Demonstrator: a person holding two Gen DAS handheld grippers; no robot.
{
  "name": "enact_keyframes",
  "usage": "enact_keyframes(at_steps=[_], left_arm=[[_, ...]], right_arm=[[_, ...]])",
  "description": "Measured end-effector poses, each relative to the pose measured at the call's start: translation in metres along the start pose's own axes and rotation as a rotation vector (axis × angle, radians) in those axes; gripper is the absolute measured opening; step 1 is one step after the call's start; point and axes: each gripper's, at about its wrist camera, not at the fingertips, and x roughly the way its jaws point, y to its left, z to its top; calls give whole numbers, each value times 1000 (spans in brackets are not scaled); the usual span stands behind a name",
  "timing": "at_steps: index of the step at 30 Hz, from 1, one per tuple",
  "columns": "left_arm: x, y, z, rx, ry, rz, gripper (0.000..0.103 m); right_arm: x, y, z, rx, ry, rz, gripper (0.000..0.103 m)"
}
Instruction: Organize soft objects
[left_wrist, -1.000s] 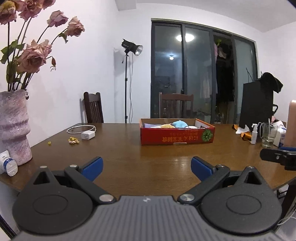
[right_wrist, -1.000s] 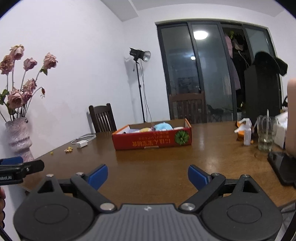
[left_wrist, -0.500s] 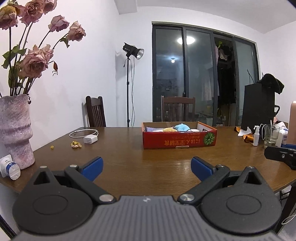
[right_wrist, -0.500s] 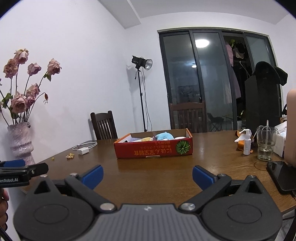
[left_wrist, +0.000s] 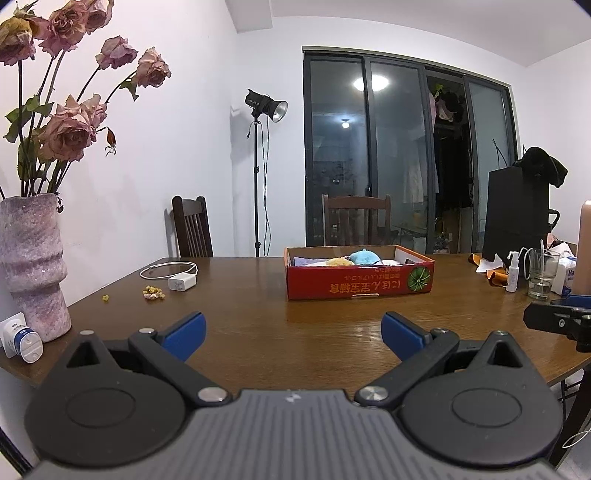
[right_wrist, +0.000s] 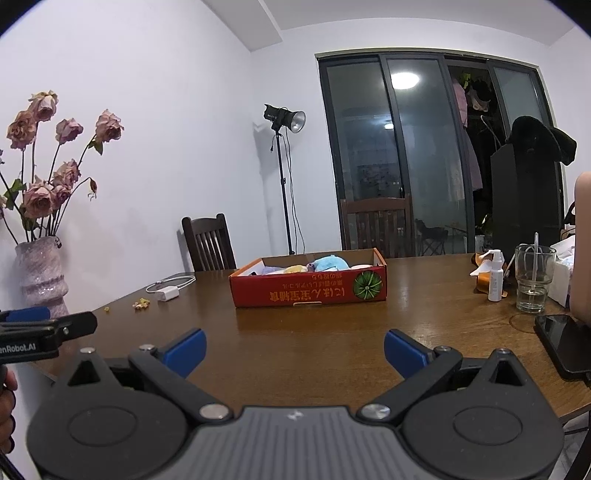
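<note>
A red cardboard box (left_wrist: 358, 284) (right_wrist: 308, 291) stands in the middle of the brown table (left_wrist: 258, 321) (right_wrist: 295, 332). Soft objects lie inside it: a light blue plush (left_wrist: 364, 256) (right_wrist: 330, 263), a yellow one (left_wrist: 338, 261) (right_wrist: 293, 268) and pale cloth (left_wrist: 308, 261). My left gripper (left_wrist: 291, 332) is open and empty over the near table edge, well short of the box. My right gripper (right_wrist: 293, 349) is open and empty, also short of the box. Each gripper shows at the edge of the other's view.
A pink vase of dried roses (left_wrist: 31, 266) (right_wrist: 40, 273) stands at the left edge beside a small white device (left_wrist: 22, 341). A charger with cable (left_wrist: 181, 282) and crumbs (left_wrist: 153, 293) lie left. A glass (right_wrist: 533, 278), spray bottle (right_wrist: 495, 277) and phone (right_wrist: 563, 343) are right.
Both grippers have pulled back and risen a little, so the box looks slightly farther and the view is more level. Both stay open and empty.
</note>
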Motion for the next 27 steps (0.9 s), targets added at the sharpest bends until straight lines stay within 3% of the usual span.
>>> enact_keyframes(at_steps=[27], left_arm=[[-1, -1, -1, -1, 0, 2, 103]], right_arm=[[1, 1, -1, 6, 4, 4, 103]])
